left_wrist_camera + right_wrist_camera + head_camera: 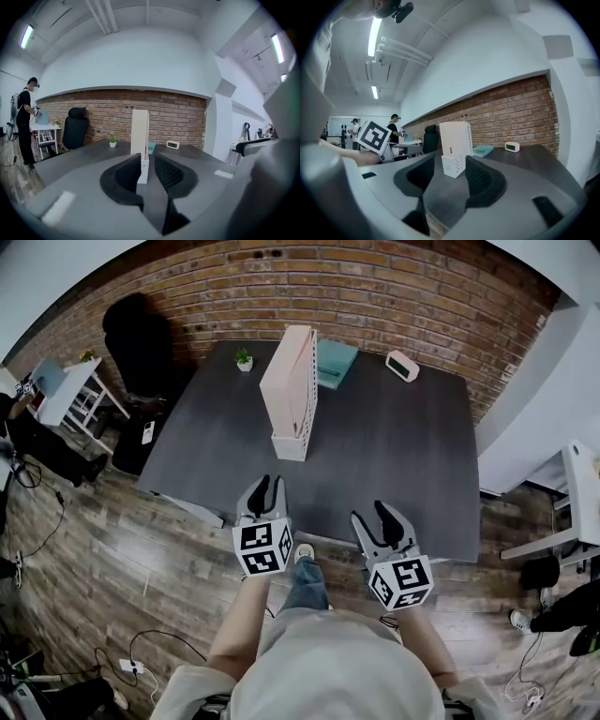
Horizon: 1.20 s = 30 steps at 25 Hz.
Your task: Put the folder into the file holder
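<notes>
Start state, nothing is picked up yet. The left gripper (pixel 265 487) and the right gripper (pixel 377 514) both hang at the near edge of the desk (pixel 394 474), pointing forward over it. Jaws are apart on both, the left gap narrower than the right, and there's only air between the pads.

The file holder (pixel 292 395) stands upright, straight ahead of the left gripper and well apart from both. Its low cut front faces the grippers, so the slot looks reachable from this side (my read, not confirmed).

The teal folder (pixel 335 362) lies flat on the desk beyond the holder, just past its far right side, and looks close to touching it. It's the farthest reach from either gripper. The right gripper has the cleaner line, since the holder partly blocks the left.

Flat on the desk means no edge is up for the jaws. I'd expect a slide or a corner lift before any pinch.

Further right of the folder is a small clock (pixel 401 365), and far left of the holder a potted plant (pixel 244 359). Neither sits in the path.
</notes>
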Tool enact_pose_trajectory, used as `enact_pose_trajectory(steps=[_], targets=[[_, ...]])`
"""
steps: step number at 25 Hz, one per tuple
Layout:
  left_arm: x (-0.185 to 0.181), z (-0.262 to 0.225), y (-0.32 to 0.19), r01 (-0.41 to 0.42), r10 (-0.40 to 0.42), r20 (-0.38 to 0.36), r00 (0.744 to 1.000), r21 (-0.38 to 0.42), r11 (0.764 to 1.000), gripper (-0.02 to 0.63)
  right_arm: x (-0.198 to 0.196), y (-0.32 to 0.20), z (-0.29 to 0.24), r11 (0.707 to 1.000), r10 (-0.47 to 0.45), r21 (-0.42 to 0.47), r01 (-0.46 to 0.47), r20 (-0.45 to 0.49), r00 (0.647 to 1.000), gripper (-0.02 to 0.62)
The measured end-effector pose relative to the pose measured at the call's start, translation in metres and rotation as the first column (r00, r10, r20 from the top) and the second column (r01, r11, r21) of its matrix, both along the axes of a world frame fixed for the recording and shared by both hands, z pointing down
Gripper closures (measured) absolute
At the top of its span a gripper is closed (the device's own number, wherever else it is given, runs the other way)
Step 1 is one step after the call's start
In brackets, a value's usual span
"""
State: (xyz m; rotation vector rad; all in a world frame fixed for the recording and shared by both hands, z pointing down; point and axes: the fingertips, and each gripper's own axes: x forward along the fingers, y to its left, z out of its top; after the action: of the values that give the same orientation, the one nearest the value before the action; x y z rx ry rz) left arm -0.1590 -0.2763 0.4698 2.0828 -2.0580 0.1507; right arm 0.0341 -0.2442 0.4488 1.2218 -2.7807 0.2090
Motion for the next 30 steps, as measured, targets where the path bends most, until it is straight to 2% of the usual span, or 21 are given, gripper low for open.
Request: enact_pose_trajectory(steps=[4,9,14,20,30], targets=[[0.011,-0.002,0.046,0.006,-0.006,-0.012,1.000,0.009,1.000,0.544,0.009,0.027,-0.004,1.000,0.004,0.024,-0.004,0.000,1.000,0.456],[0.028,-0.008,0.093,-0.028,0.029,-0.049,0.998,0.020,0.999,0.586,0.014,0.055,-0.009,0.999,0.002,0.048,-0.002,0.000,1.000,0.544],[0.040,-0.014,0.131,-0.068,0.070,-0.074,0.995,0.035,0.997,0.594,0.012,0.084,-0.011,0.998,-0.017,0.066,0.018,-0.006,1.000,0.584],[0.043,-0.016,0.161,-0.086,0.090,-0.097,0.991,0.044,0.995,0.594,0.006,0.110,-0.014,0.995,-0.031,0.095,0.033,-0.020,0.999,0.592],[0.045,-0.018,0.173,-0.082,0.087,-0.110,0.990,0.052,0.995,0.594,0.000,0.121,-0.015,0.993,-0.045,0.110,0.052,-0.061,0.997,0.592]])
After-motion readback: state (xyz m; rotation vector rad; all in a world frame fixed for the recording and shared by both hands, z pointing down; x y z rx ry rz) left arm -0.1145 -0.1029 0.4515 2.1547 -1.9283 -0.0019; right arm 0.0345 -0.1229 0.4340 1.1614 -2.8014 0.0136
